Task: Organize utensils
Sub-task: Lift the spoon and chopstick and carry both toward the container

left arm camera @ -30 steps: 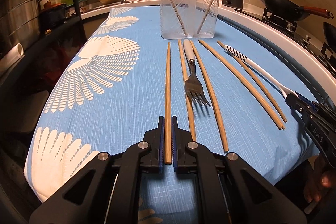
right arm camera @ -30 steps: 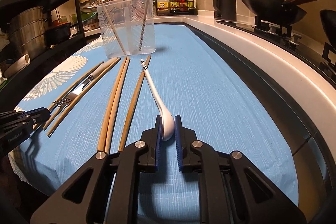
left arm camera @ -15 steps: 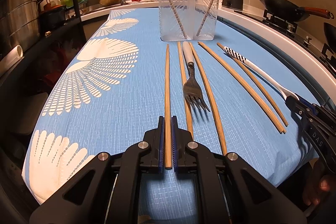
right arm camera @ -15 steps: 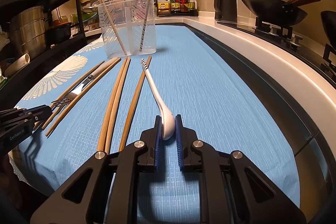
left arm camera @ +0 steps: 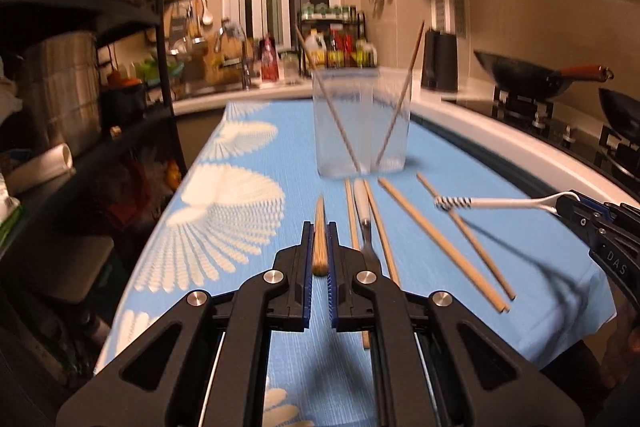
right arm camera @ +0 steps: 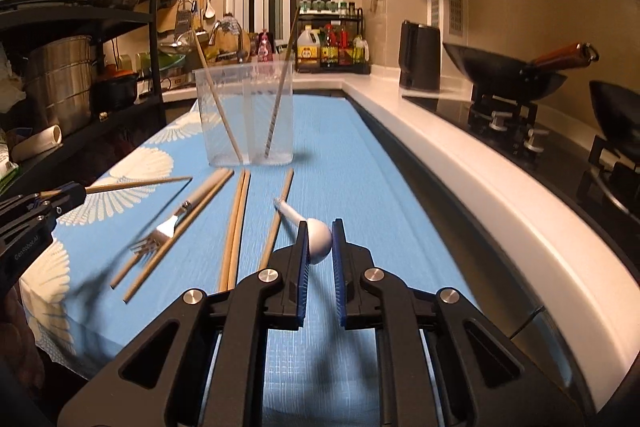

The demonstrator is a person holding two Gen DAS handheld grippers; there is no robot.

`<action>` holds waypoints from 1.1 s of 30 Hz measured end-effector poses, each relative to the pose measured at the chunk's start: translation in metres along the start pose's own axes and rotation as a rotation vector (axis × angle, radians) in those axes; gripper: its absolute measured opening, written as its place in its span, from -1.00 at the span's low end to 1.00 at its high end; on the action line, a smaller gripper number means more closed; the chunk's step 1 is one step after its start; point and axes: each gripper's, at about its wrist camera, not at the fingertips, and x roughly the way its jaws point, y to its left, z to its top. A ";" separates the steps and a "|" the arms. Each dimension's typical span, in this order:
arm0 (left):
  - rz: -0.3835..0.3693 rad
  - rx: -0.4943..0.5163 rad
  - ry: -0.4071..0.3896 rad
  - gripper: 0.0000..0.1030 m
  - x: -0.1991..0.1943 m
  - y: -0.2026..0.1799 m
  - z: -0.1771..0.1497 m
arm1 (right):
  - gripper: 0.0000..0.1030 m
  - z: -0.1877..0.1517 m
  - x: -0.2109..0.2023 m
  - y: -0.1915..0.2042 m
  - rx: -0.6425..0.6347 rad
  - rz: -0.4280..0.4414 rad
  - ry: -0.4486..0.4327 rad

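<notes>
Our left tongs clamp a chopstick at lower centre, foreshortened and blurred. Our right tongs grip the spoon, its striped handle mostly hidden behind the bowl. The fork on the worktop smears; the tub stands beyond.

Silver metal fork: we see its tines hidden behind the left tongs.
Blue patterned tablecloth: blurred.
</notes>
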 end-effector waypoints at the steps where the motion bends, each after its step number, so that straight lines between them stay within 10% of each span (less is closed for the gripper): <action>1: 0.004 -0.001 -0.022 -0.88 -0.004 0.001 0.003 | -0.78 0.004 -0.003 0.000 -0.002 -0.002 -0.009; 14: 0.002 0.001 -0.154 -0.88 -0.027 0.004 0.040 | -0.79 0.052 -0.031 -0.003 -0.033 -0.023 -0.111; 33: -0.123 -0.081 0.049 -0.88 -0.002 0.038 0.123 | -0.80 0.123 -0.025 0.013 -0.098 -0.001 -0.075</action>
